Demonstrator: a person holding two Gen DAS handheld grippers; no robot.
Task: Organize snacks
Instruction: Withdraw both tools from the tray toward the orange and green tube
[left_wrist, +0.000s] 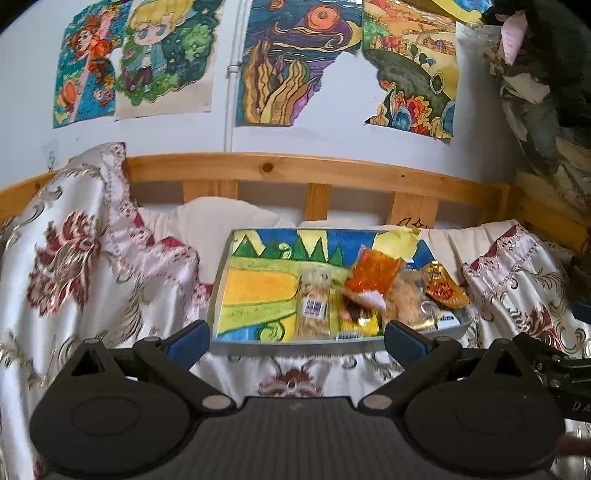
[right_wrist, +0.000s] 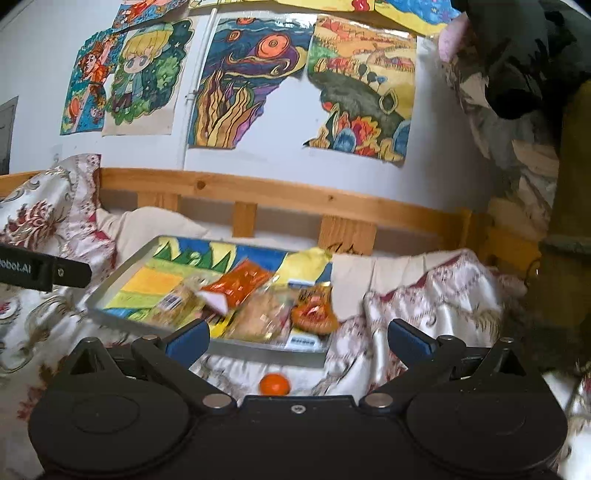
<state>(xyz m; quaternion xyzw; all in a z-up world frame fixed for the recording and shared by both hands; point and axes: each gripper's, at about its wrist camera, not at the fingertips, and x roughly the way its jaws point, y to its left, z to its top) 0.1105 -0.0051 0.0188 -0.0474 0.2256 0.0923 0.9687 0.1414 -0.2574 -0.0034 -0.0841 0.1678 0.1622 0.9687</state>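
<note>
Left gripper (right_wrist: 44, 272) reads "obot.AI"; right gripper (left_wrist: 569, 384) "DA".

Soft daylight, fisheye-bent edges, dark corners, slight motion blur

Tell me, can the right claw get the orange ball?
Probably yes. The right claw is open and empty, and the ball lies alone on the cloth, just below the claw and in front of the tray, with nothing covering it.

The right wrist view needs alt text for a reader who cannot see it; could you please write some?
An open tool hovers before a metal tray of snack packets on a floral bedspread, with a small orange ball just below. Colourful drawings cover the wall behind.
</note>
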